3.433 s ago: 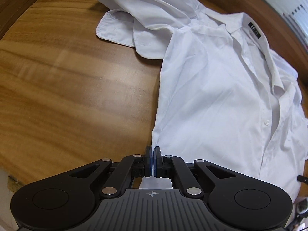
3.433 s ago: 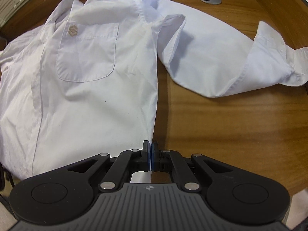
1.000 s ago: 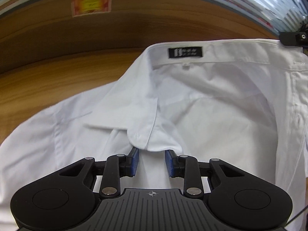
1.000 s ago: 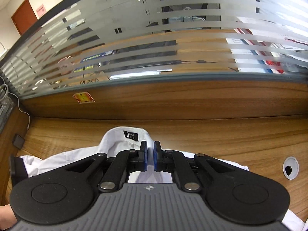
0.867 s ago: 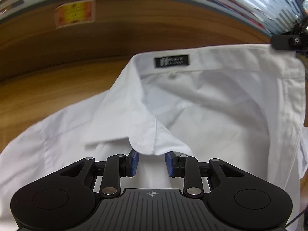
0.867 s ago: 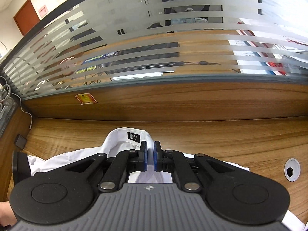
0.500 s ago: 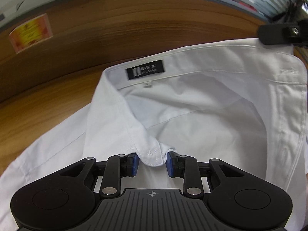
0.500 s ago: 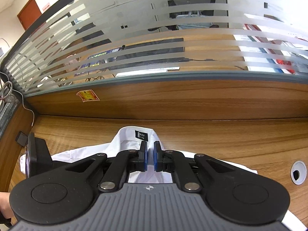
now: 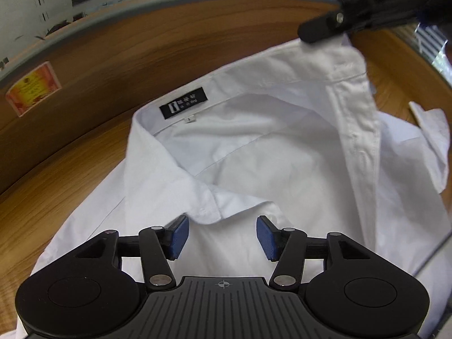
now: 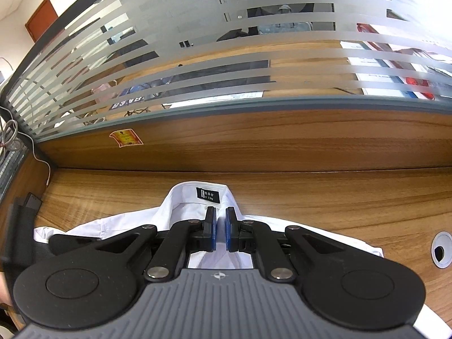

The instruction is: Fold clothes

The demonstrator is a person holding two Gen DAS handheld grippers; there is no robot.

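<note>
Shirt (image 9: 254, 152): white, lying on the wooden desk (image 9: 56, 186) close to the wooden back panel, front open, inside of the back panel of cloth facing up.
Collar label (image 9: 183, 103): black with pale print, sewn inside the neckband, with a small white size tab just below it.
Collar point (image 9: 206, 212): lies just ahead of the left claw, between the lines of its two blue pads and not touched by either.
Left claw (image 9: 221, 236): spread, its jaws have just been opening; only flat shirt cloth shows below the gap, nothing pinched.
Right claw (image 10: 221, 233): pressed nearly together on a fold of white shirt cloth near the collar; in the left wrist view it lifts the placket corner at the upper right.
Placket (image 9: 358, 130): runs down from that raised corner, buttonholes faintly visible.
Sticker (image 9: 32, 89): orange and yellow, on the back panel.
Cable hole (image 10: 440, 250): round, in the desk to the right of the shirt; what is in it cannot be made out.
</note>
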